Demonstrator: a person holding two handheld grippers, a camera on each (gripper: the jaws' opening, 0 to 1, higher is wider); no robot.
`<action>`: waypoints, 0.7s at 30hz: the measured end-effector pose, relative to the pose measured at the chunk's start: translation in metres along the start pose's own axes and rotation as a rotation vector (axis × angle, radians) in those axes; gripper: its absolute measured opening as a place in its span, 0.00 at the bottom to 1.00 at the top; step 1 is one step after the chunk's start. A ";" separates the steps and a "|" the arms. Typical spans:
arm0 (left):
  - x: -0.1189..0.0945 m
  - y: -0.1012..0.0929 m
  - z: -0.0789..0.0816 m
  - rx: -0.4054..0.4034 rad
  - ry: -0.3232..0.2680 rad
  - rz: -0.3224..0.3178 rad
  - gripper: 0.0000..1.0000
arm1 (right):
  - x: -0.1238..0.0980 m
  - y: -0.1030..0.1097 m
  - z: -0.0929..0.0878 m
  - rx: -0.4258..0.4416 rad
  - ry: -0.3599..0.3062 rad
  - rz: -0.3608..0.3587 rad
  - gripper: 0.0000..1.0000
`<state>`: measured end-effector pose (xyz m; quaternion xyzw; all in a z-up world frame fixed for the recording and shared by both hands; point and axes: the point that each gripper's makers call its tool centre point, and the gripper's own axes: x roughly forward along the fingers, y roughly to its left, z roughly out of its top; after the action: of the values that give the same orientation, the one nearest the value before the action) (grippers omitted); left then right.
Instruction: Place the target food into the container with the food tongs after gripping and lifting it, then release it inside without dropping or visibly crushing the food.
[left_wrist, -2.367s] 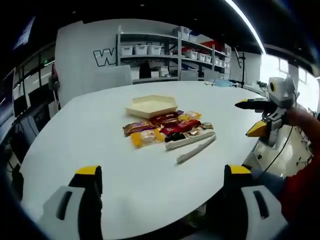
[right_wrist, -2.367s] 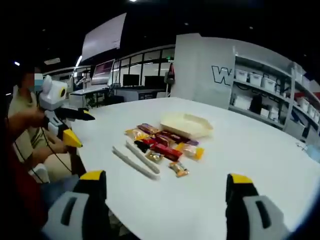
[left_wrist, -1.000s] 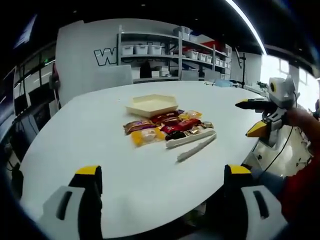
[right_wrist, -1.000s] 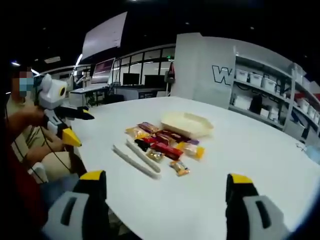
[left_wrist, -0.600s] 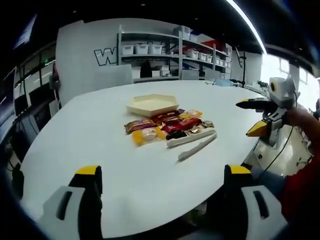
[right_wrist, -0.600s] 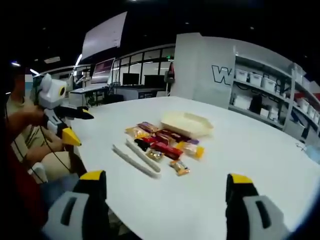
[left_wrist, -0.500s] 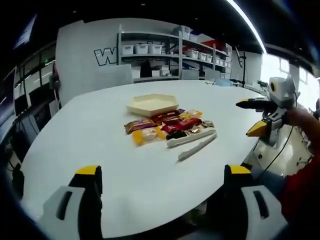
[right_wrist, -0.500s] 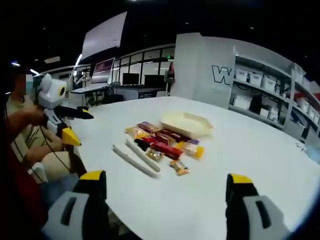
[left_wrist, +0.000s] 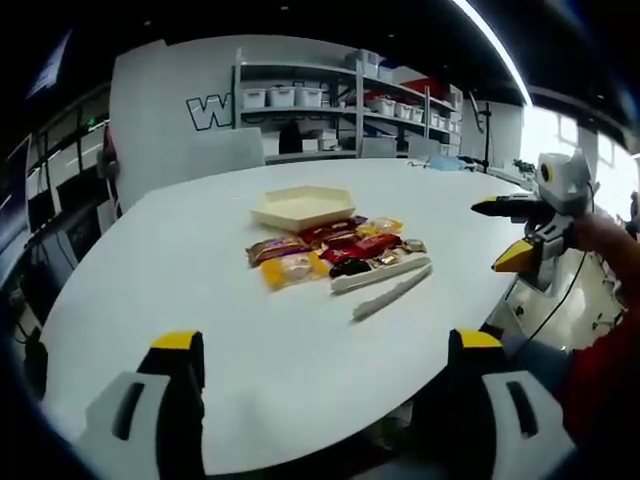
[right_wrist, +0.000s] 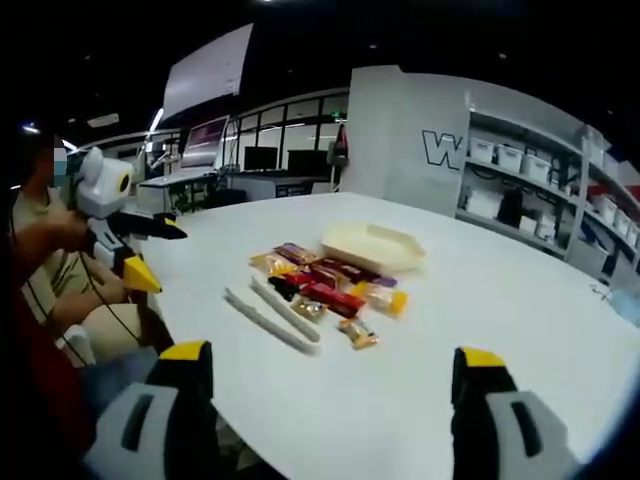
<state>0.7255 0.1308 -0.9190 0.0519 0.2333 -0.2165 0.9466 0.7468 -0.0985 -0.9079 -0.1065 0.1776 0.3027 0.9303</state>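
Almost no change: only a small drift of both views against a second ago.
Left gripper (left_wrist: 318, 385) and right gripper (right_wrist: 332, 385) fingers spread wide, holding nothing; snacks (left_wrist: 330, 256) and tongs (left_wrist: 385, 282) untouched on desk (left_wrist: 180, 290) beside tray (left_wrist: 303, 209); task not yet started.

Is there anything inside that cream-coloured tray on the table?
The cream tray looks empty: its pale floor shows in the left gripper view. The near wall hides part of the floor. The snack packets all lie on the table beside it.
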 end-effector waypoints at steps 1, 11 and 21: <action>0.000 0.000 0.000 0.000 0.000 0.000 0.99 | 0.000 0.000 0.000 -0.001 0.001 0.000 0.99; 0.001 -0.002 -0.001 0.005 0.005 -0.003 0.99 | -0.001 -0.001 -0.001 0.000 -0.001 -0.003 0.99; 0.004 -0.006 -0.001 0.013 0.010 -0.009 0.99 | -0.002 -0.004 -0.002 0.007 -0.007 -0.007 0.99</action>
<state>0.7258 0.1244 -0.9214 0.0579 0.2367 -0.2221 0.9441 0.7475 -0.1029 -0.9085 -0.1027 0.1752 0.2993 0.9323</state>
